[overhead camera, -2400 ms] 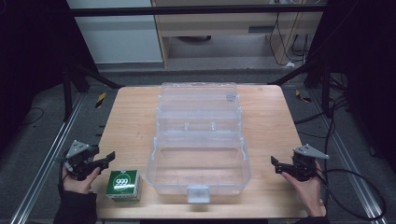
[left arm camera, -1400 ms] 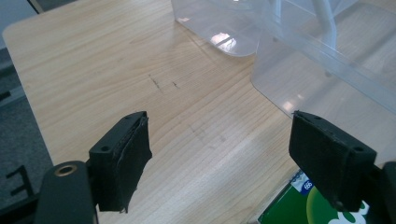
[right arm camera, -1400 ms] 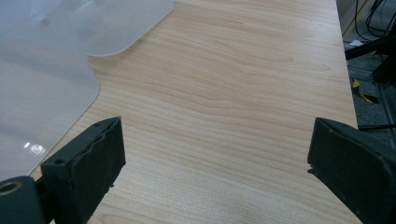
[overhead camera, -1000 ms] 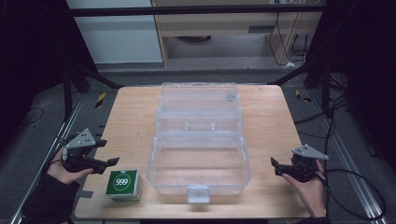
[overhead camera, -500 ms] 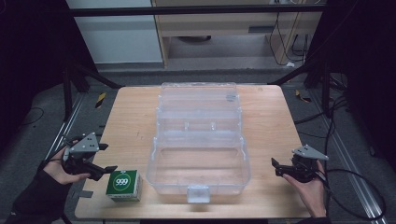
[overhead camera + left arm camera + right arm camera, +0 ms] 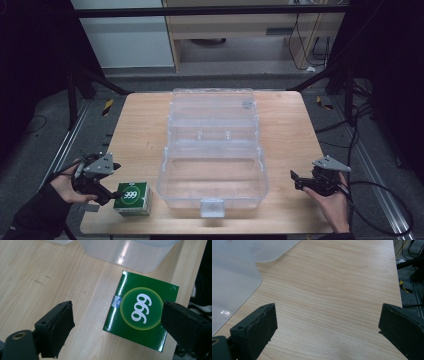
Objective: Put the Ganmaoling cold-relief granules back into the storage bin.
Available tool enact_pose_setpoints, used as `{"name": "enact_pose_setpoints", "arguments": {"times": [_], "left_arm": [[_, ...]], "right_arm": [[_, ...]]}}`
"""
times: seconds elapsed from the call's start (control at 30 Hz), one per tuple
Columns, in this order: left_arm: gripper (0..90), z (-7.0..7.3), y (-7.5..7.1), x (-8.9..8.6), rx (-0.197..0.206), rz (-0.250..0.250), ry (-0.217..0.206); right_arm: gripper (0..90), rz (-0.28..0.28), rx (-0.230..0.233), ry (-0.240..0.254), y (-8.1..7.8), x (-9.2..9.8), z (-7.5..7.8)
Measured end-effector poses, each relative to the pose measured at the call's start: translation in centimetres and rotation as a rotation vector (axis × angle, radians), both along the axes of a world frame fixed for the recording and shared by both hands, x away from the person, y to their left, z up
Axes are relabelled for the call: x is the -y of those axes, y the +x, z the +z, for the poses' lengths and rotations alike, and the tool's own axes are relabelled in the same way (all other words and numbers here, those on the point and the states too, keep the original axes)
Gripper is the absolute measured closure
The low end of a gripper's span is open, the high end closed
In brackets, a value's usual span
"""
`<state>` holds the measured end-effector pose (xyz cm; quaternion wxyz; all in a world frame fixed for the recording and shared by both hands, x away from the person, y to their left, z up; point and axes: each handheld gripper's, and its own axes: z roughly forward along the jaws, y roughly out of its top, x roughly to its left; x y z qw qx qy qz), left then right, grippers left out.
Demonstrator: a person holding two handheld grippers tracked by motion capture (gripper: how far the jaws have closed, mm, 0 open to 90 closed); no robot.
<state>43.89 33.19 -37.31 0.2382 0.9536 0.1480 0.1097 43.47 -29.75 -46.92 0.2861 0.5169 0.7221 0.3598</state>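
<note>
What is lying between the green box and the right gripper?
The open clear case lies between the green box and the right gripper, seen in the high view.

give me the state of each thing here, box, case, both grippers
green box: lying flat on the table, 999 face up, not gripped
clear plastic case: lid open and laid back, nothing visible inside
left gripper: open over the green box, jaws have just been opening, pads not pressing on it
right gripper: open, nothing between the jaws, above bare table
</note>
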Motion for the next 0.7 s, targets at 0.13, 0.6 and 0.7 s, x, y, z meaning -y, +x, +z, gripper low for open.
{"name": "enact_pose_setpoints", "arguments": {"times": [0.13, 0.6, 0.7], "left_arm": [[9.1, -0.3, 0.0, 0.4, -0.015, -0.020, 0.029], [4.6, -1.7, -0.6, 2.0, -0.057, -0.087, 0.117], [4.3, -2.0, -0.5, 2.2, -0.059, -0.087, 0.122]], "right_arm": [[2.1, 0.003, -0.003, -0.003, 0.0, 0.0, -0.1], [1.3, 0.010, -0.013, -0.017, 0.1, 0.0, -0.3], [1.2, 0.011, -0.016, -0.020, 0.0, 0.0, -0.3]]}}
